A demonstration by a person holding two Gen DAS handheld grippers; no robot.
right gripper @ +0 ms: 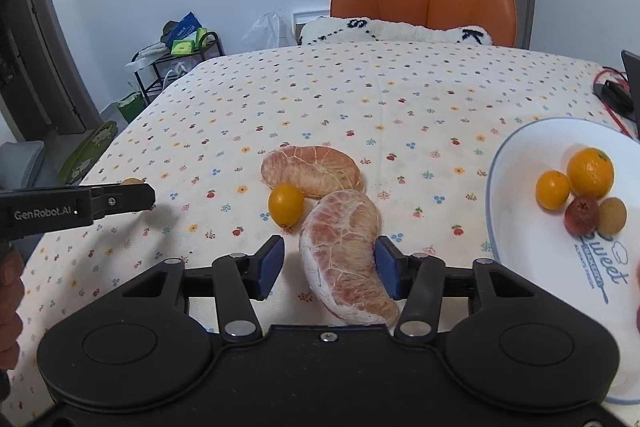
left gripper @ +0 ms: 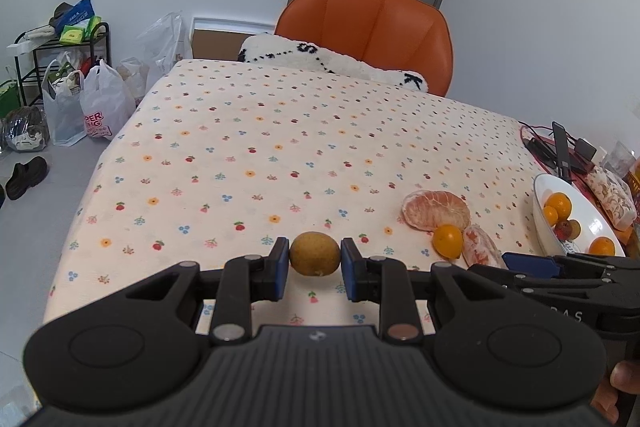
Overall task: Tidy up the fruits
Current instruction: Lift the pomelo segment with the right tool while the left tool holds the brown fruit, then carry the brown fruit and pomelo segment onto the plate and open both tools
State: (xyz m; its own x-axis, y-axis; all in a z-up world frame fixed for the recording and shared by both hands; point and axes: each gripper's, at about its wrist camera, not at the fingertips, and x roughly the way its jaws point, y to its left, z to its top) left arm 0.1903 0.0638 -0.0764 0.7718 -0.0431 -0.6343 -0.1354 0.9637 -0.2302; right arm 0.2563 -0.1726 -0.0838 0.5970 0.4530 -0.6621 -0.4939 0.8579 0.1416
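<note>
— Left wrist view? Low over the floral tablecloth [left gripper: 256, 147], facing the orange chair [left gripper: 372, 27].
— Right wrist? Same heading, nearer the white bowl [right gripper: 516, 211]. Both share the pomelo segments [right gripper: 316, 171].

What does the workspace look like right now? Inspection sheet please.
Surface: table under a floral cloth.
Job's things: white bowl holds four small fruits; two pomelo segments and a small orange on the cloth.
Clutter: dark devices at the far right edge.
Grippers: left gripper shut on a brown fruit; right gripper open, jaws astride the nearer segment.
Cables: red cable by the bowl.
Surroundings: orange chair, rack, bags.
</note>
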